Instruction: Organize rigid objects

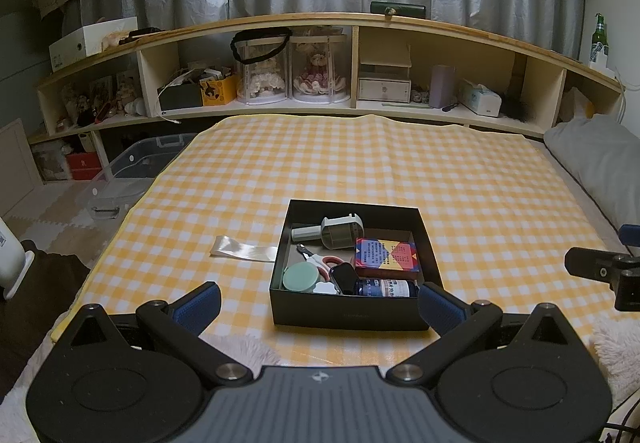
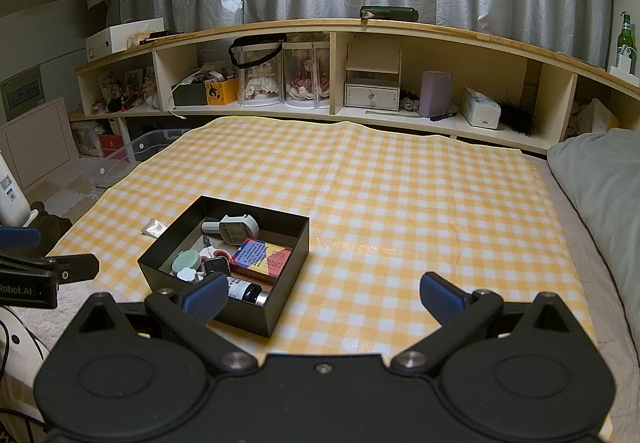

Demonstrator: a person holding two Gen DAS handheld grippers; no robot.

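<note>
Matte black square box [image 1: 350, 317] on gingham cloth [image 1: 480, 203]

A black open-topped box [image 1: 352, 317] sat on the yellow-and-white checked cloth [image 1: 360, 163], holding all the small rigid items. At its far end a grey handled tool [image 1: 332, 232] lay on its side, its handle pointing left. A card box [image 1: 386, 257] printed in red, blue and yellow lay flat against the right wall. Red-handled scissors [image 1: 320, 258] lay near the middle, partly under a mint-green round tin [image 1: 301, 277]. Beside the tin were a small white flower-shaped piece [image 1: 325, 288] and a dark smartwatch [image 1: 345, 277] tilted upward. A dark bottle with a white label [image 1: 386, 288] lay on its side along the near wall.
</note>
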